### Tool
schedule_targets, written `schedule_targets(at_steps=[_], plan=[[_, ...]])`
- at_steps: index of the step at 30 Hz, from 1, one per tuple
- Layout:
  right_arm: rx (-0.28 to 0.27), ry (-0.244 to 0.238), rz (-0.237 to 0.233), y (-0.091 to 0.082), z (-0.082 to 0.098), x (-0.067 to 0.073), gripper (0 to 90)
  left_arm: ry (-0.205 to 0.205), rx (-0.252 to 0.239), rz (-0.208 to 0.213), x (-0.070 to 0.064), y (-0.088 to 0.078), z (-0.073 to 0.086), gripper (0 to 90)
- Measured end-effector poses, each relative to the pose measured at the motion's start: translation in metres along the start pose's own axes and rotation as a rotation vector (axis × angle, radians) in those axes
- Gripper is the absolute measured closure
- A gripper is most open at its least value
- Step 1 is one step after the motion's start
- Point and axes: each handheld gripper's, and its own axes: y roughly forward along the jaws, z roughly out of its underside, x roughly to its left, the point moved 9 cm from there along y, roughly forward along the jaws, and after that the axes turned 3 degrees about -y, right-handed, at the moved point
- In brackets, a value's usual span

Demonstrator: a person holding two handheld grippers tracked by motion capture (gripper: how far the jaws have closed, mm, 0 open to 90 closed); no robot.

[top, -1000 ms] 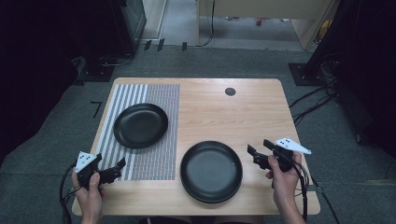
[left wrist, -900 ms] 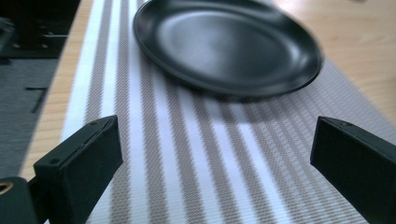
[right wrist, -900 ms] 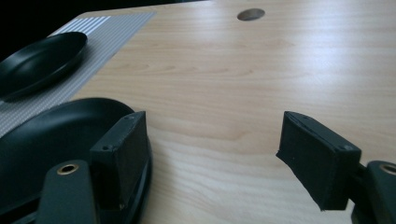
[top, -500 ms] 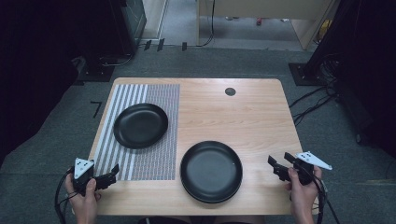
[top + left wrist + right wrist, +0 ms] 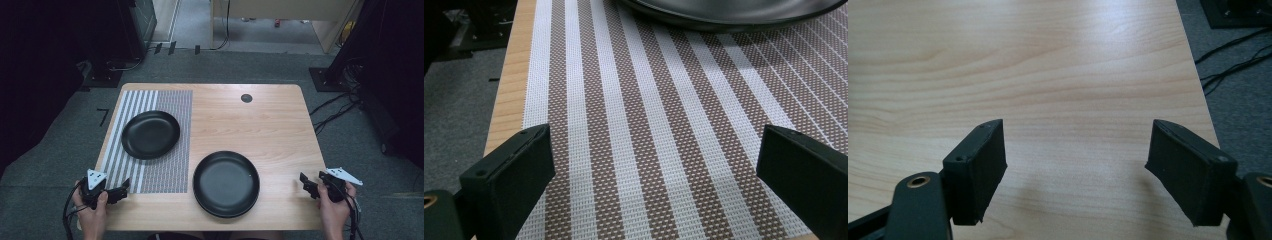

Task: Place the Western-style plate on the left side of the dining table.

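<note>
The left gripper [image 5: 121, 188] was held at the near left corner of the table, its two blocky, matte black jaws spread wide with nothing between them; in the left gripper view [image 5: 651, 180] they were seen over a woven mat [image 5: 664, 125], coarse in texture, with broad brown and white stripes on one part and a finer dotted weave on the other. The right gripper [image 5: 306, 182] was held at the near right edge, its jaws likewise parted and empty, and in the right gripper view [image 5: 1075, 167] they were seen above the bare table [image 5: 1048, 60], a pale wood-grain top with rounded corners. On the mat [image 5: 165, 165] a round, shallow black plate [image 5: 150, 134] with a dull sheen was set, its rim seen at the top of the left gripper view [image 5: 729, 12]. A second, larger black plate [image 5: 226, 183] lay on the bare wood near the front edge, between the two grippers and apart from both. A small round dark cap [image 5: 246, 98] was set into the far side of the table [image 5: 280, 130]. No writing could be read anywhere.
</note>
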Motion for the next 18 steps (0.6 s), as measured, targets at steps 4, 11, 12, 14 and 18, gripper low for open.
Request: schedule_targets(at_steps=[4, 11, 12, 14, 18], plan=[[0.039, -0.017, 0.022, 0.0053, 0.0065, 0.0024, 22.4, -0.009, 0.009, 0.005, 0.0007, 0.0005, 0.0007, 1.8], [0.037, -0.080, 0.080, 0.0090, 0.0097, 0.0067, 21.3, -0.003, 0.045, 0.018, -0.0012, 0.0028, 0.0034, 1.9], [0.036, -0.079, 0.080, 0.0091, 0.0096, 0.0066, 21.2, -0.012, 0.044, 0.022, -0.0009, 0.0028, 0.0034, 1.9], [0.036, -0.077, 0.079, 0.0091, 0.0097, 0.0066, 21.2, -0.021, 0.048, 0.028, -0.0003, 0.0029, 0.0036, 1.9], [0.039, -0.078, 0.077, 0.0093, 0.0099, 0.0070, 20.2, -0.012, 0.057, 0.028, -0.0013, 0.0038, 0.0043, 1.9]])
